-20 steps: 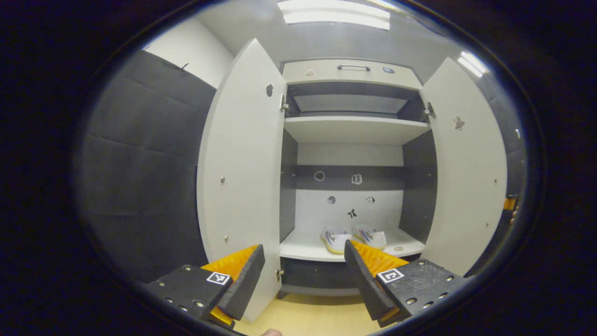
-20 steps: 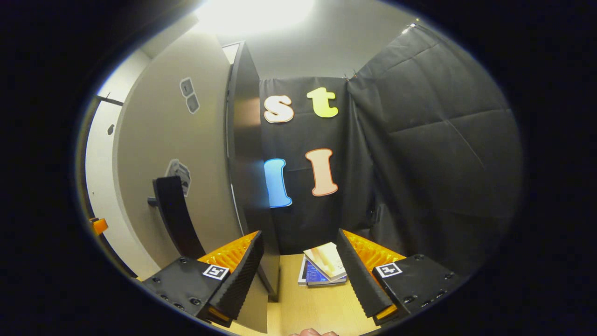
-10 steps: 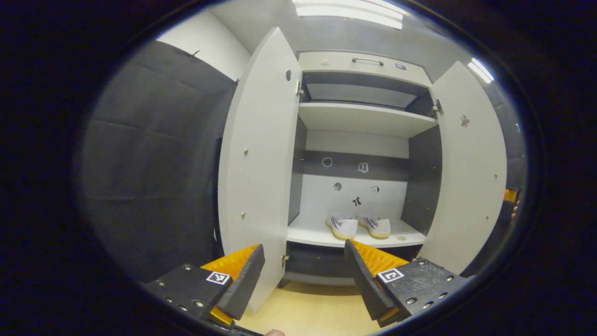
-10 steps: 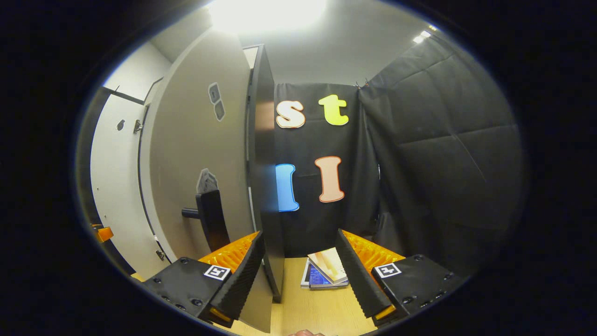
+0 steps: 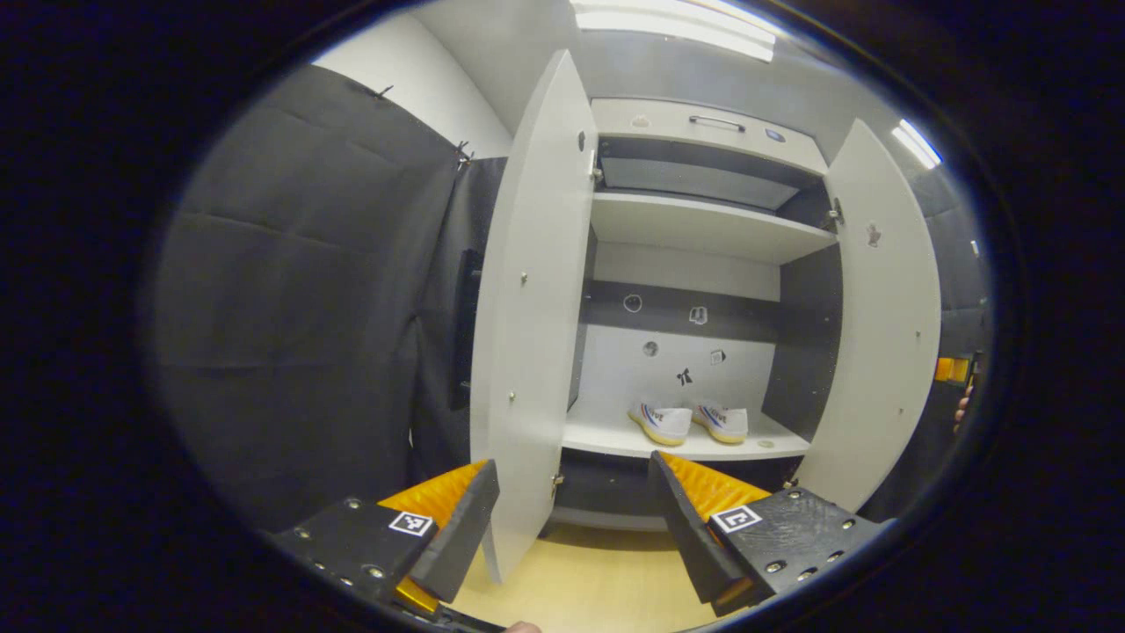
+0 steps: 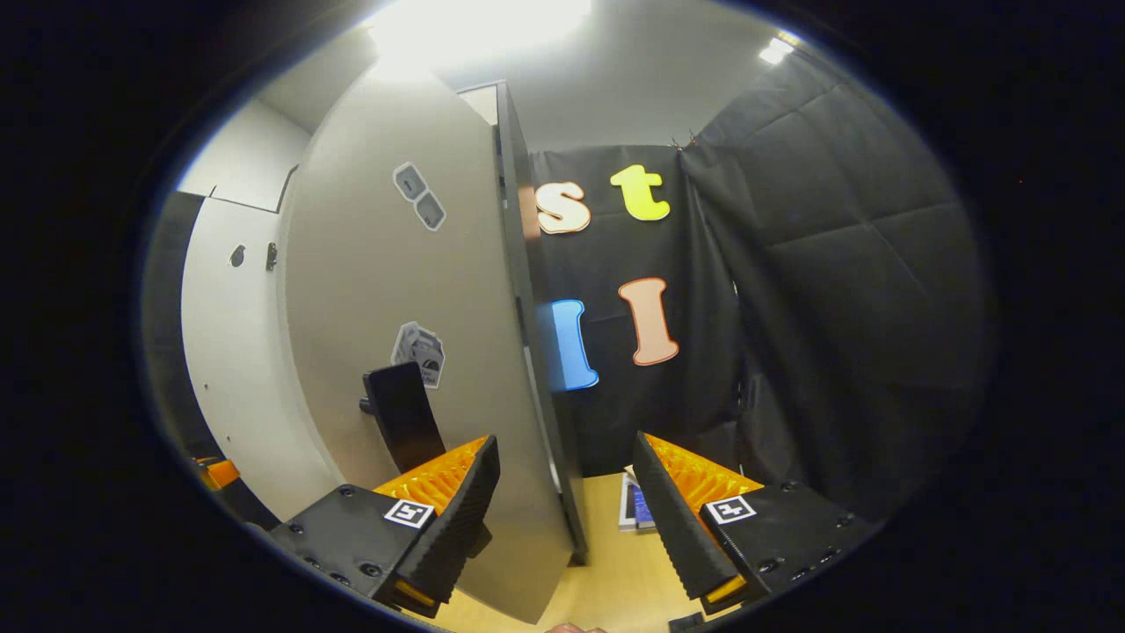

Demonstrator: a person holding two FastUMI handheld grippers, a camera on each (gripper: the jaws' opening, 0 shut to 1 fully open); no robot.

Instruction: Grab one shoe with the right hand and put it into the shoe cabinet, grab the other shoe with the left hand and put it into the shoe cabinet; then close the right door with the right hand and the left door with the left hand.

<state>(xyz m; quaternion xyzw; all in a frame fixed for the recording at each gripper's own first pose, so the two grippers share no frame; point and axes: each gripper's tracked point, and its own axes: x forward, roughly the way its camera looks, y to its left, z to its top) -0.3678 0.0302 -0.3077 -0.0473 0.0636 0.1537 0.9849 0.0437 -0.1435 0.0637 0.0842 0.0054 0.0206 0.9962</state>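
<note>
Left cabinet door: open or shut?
Open. The left door swings out edge-on, exposing the shelf with both shoes inside.

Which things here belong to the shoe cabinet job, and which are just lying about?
Job:
- shoes
- cabinet
- left door
- right door
- left hand-held gripper
- right hand-held gripper

Lying about:
- books on the floor

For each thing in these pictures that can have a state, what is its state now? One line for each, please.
Left door: open.
Right door: open; its front face and handle show in the right gripper view.
Shoes: both on the lower shelf, side by side.
Top drawer: shut.
Upper shelf: nothing seen on it.
Left gripper: open, holding nothing.
Right gripper: open, the right door's edge between its fingers, not gripped.
</note>
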